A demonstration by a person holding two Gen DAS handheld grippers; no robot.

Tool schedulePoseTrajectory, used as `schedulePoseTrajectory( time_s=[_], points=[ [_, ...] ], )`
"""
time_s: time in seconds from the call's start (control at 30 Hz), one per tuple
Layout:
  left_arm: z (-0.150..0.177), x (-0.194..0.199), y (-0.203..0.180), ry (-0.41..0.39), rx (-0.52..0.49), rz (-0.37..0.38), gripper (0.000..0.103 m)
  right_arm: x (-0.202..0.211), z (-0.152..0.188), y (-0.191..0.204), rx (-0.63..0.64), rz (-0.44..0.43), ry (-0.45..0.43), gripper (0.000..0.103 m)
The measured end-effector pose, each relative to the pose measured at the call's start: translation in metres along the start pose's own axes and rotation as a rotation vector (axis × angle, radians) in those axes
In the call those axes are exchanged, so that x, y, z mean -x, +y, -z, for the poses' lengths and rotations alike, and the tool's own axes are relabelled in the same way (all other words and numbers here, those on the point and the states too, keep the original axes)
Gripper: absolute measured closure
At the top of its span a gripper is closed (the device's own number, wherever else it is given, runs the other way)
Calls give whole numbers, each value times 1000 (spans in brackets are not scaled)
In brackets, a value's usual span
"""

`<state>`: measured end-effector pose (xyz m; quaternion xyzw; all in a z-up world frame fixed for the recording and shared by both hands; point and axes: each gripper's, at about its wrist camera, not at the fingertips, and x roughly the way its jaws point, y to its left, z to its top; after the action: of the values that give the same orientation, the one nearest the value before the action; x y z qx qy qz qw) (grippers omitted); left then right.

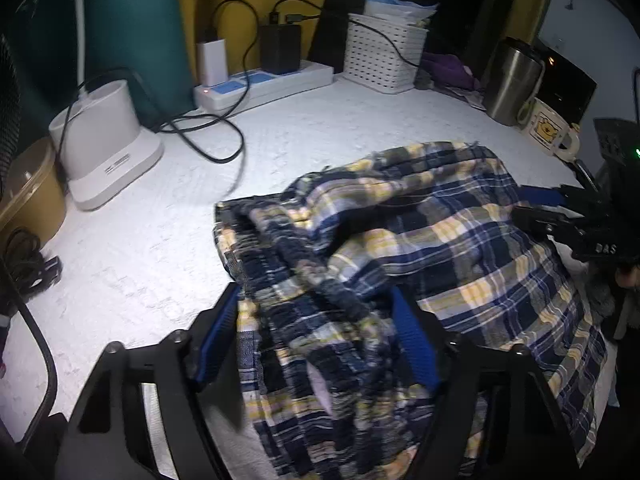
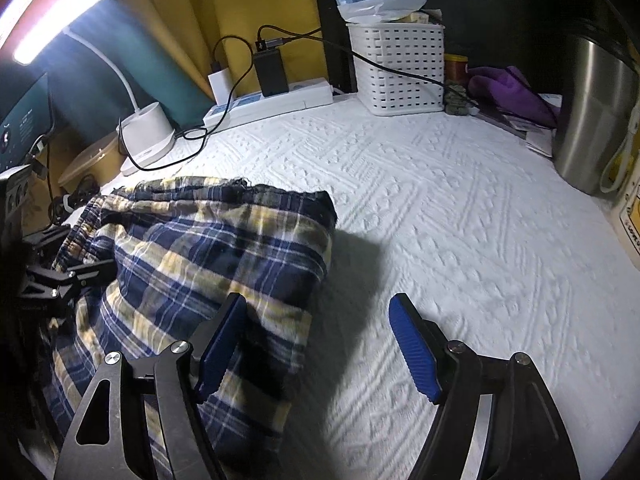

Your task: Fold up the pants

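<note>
The plaid pants [image 1: 420, 240], navy, yellow and white, lie bunched on the white textured tabletop [image 1: 280, 140]. My left gripper [image 1: 320, 340] stands wide open with the gathered waistband between its blue pads [image 1: 412, 340]. In the right wrist view the pants [image 2: 208, 248] lie folded at the left. My right gripper [image 2: 316, 344] is open; its left pad [image 2: 220, 348] rests against the pants' right edge, its right pad over bare table. The right gripper also shows at the right edge of the left wrist view [image 1: 568, 220], and the left gripper at the left edge of the right wrist view [image 2: 60, 276].
At the back stand a white lamp base [image 1: 104, 148], a power strip [image 1: 264, 84] with chargers and black cables, a white basket [image 1: 384, 52], purple cloth [image 2: 512, 92], a steel tumbler [image 1: 512, 80] and a mug [image 1: 548, 128]. A lit lamp head [image 2: 56, 20] hangs at upper left.
</note>
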<state>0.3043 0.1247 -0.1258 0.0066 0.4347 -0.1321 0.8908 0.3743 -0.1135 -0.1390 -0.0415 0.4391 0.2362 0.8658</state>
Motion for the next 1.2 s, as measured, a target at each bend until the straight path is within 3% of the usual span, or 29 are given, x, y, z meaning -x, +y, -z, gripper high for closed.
schedulePoseTrajectory(
  time_s=[0.4, 0.57, 0.77, 0.93, 0.97, 1.03, 1.1, 1.2],
  points=[
    [-1, -1, -5, -4, -19, 20, 45, -9, -8, 8, 4, -30, 0, 24],
    [-1, -1, -5, -5, -20, 19, 45, -11, -9, 10, 4, -28, 1, 22],
    [-1, -1, -7, -5, -22, 27, 50, -18, -15, 14, -9, -75, -2, 19],
    [-1, 1, -6, -13, -15, 46, 58, -24, -17, 32, 52, -122, 14, 19],
    [-1, 2, -7, -18, -16, 50, 63, -24, -17, 34, 57, -125, 14, 22],
    [0, 5, -10, -30, -20, 53, 69, -22, -17, 36, 57, -119, 8, 38],
    [0, 7, -13, -38, -24, 49, 73, -20, -16, 36, 50, -133, 7, 61],
    [0, 14, -17, -57, -24, 47, 77, -15, -14, 40, 50, -141, 1, 79]
  ],
)
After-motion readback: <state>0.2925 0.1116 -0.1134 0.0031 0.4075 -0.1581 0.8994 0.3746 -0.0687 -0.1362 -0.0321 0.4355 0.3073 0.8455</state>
